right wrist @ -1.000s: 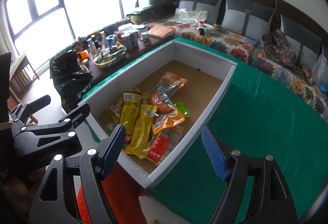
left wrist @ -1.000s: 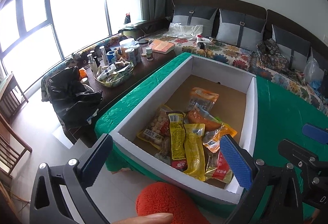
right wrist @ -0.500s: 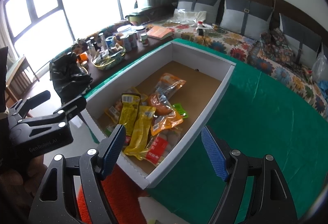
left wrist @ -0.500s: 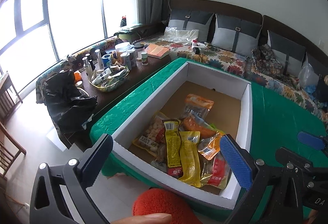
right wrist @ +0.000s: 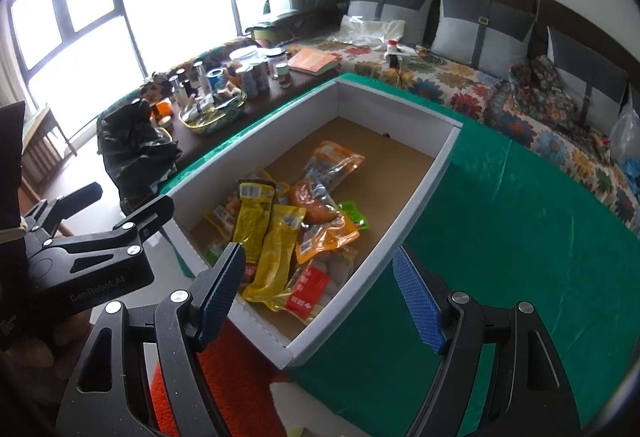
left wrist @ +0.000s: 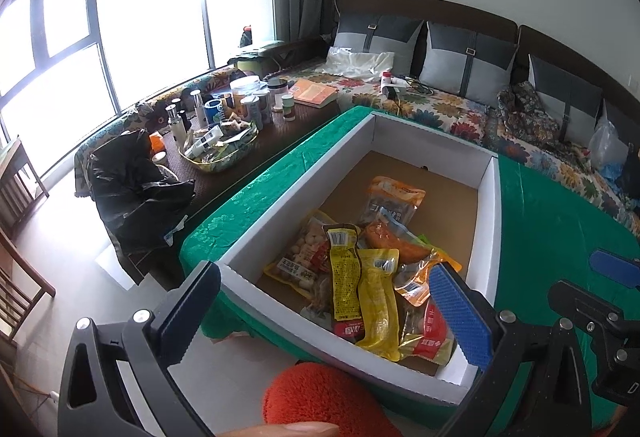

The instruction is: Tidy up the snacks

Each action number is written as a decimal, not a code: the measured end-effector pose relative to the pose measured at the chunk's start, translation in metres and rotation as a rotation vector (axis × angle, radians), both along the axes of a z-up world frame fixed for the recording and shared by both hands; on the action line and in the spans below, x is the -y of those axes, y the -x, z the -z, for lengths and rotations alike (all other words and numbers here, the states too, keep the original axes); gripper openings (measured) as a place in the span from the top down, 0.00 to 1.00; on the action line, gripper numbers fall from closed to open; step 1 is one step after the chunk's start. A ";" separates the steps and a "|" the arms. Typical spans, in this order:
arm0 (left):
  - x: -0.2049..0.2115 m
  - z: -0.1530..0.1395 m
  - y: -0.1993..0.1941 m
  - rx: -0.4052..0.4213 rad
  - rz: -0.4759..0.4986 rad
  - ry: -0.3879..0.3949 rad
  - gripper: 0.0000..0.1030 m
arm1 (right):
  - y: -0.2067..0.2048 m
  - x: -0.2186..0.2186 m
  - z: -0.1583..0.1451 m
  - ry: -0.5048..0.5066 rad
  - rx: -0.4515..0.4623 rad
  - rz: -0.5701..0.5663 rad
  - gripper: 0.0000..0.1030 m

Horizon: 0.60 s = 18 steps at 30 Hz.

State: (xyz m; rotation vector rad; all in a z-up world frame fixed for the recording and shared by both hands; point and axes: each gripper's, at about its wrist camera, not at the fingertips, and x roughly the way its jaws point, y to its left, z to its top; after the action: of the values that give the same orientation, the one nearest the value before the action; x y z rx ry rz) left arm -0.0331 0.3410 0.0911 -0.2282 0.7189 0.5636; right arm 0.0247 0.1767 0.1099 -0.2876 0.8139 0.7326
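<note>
Tilting down, your left gripper (left wrist: pixel 320 313) and right gripper (right wrist: pixel 320 289) hover over the box's (left wrist: pixel 280 205) near edge. Both stand apart, holding nothing above the snack packets (right wrist: pixel 280 233).

Snack packets (left wrist: pixel 362 277) piled in box (left wrist: pixel 486 221) on table (left wrist: pixel 560 237), sofa (left wrist: pixel 460 109) behind.

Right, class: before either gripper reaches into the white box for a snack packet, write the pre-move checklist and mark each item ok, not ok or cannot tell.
1. Left gripper open and empty: ok.
2. Right gripper open and empty: ok.
3. White box open-topped, nothing covering it: ok.
4. Snack packets reachable: ok; they pile at the box's near end, with the yellow packet on top.
5. Packets lie separately: not ok; several overlap.
6. Green tablecloth beside the box free for sorting: ok.
</note>
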 end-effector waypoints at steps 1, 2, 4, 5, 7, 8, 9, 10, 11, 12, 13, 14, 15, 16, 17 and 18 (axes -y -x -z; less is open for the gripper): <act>0.000 0.000 0.000 0.000 -0.003 -0.001 0.00 | 0.000 0.000 0.000 0.000 -0.001 0.000 0.23; -0.002 0.000 0.001 0.000 -0.005 0.000 0.00 | 0.000 0.000 0.000 0.000 0.000 0.001 0.23; -0.002 0.000 0.002 -0.002 -0.006 0.004 0.00 | 0.000 0.000 0.000 0.000 -0.001 0.002 0.23; -0.002 0.000 0.002 -0.002 -0.006 0.004 0.00 | 0.000 0.000 0.000 0.000 -0.003 0.002 0.23; -0.002 0.001 0.002 -0.004 -0.005 0.007 0.00 | 0.001 0.000 0.000 0.000 -0.004 0.001 0.23; -0.002 0.001 0.002 -0.005 -0.007 0.011 0.00 | 0.001 -0.001 0.000 0.000 -0.004 0.000 0.23; -0.002 0.001 0.002 -0.006 -0.007 0.013 0.00 | 0.002 -0.002 -0.001 0.000 -0.004 -0.002 0.23; -0.002 0.001 0.002 -0.009 -0.009 0.011 0.00 | 0.003 -0.001 -0.001 0.000 -0.003 -0.005 0.23; -0.002 0.001 0.001 -0.013 -0.011 0.009 0.00 | 0.002 -0.001 -0.001 0.001 -0.003 -0.007 0.23; -0.001 0.001 0.000 -0.017 -0.010 0.007 0.00 | 0.002 -0.001 -0.002 0.002 -0.002 -0.008 0.23; 0.000 0.001 0.000 -0.018 -0.008 0.005 0.00 | 0.002 -0.001 -0.002 0.002 -0.003 -0.006 0.23; 0.001 0.000 -0.001 -0.016 -0.005 0.003 0.00 | 0.002 -0.001 -0.002 0.000 -0.004 -0.005 0.23; 0.002 -0.001 -0.001 -0.016 -0.005 0.001 0.00 | 0.002 -0.001 -0.002 0.000 -0.004 -0.004 0.23; 0.003 -0.002 -0.001 -0.015 -0.007 -0.004 0.00 | 0.001 -0.001 -0.002 -0.002 -0.005 0.000 0.23; 0.003 -0.003 -0.001 -0.015 -0.011 -0.009 0.00 | 0.001 -0.002 -0.002 -0.003 -0.007 0.003 0.23; 0.004 -0.004 -0.001 -0.014 -0.012 -0.012 0.00 | -0.001 -0.001 -0.002 -0.005 -0.010 0.005 0.23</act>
State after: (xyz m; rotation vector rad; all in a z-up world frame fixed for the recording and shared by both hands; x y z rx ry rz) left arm -0.0320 0.3373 0.0950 -0.2172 0.7280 0.5814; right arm 0.0258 0.1775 0.1123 -0.2781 0.8218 0.7319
